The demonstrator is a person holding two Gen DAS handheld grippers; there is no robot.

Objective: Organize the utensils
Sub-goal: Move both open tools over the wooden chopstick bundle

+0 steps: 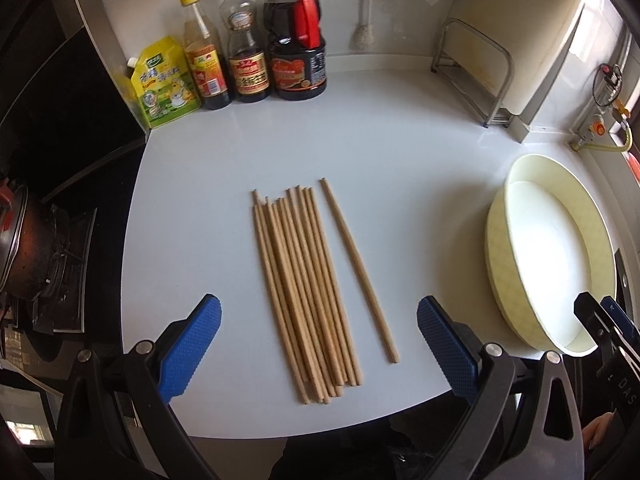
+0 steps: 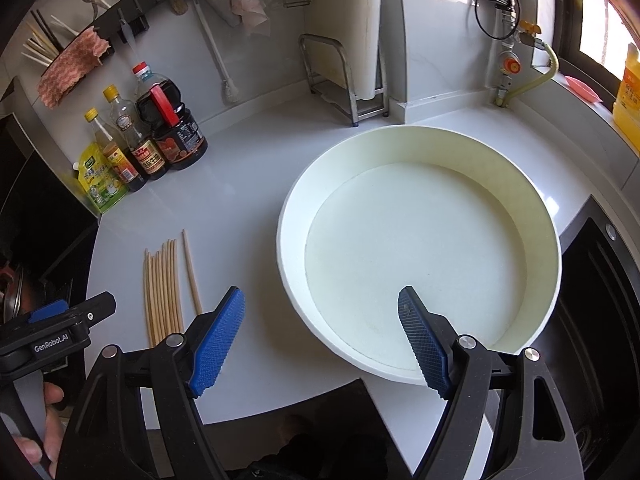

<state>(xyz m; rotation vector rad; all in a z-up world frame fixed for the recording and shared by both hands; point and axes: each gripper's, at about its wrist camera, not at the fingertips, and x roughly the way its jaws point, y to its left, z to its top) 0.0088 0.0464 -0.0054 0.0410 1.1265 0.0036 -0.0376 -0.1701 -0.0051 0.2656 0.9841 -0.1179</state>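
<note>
A bundle of several wooden chopsticks (image 1: 304,292) lies on the white counter (image 1: 400,140), with one single chopstick (image 1: 358,268) lying apart just to its right. My left gripper (image 1: 320,340) is open and empty, its blue pads either side of the bundle's near ends, above the counter. A round cream basin (image 2: 420,248) stands empty to the right; it also shows in the left wrist view (image 1: 552,264). My right gripper (image 2: 322,336) is open and empty over the basin's near left rim. The chopsticks (image 2: 164,292) show at left in the right wrist view.
Three sauce bottles (image 1: 248,40) and a yellow-green pouch (image 1: 164,84) stand at the counter's back left. A metal rack (image 1: 472,68) stands at the back right. A stove with a pot (image 1: 28,248) is to the left, a dark sink (image 2: 596,300) to the right.
</note>
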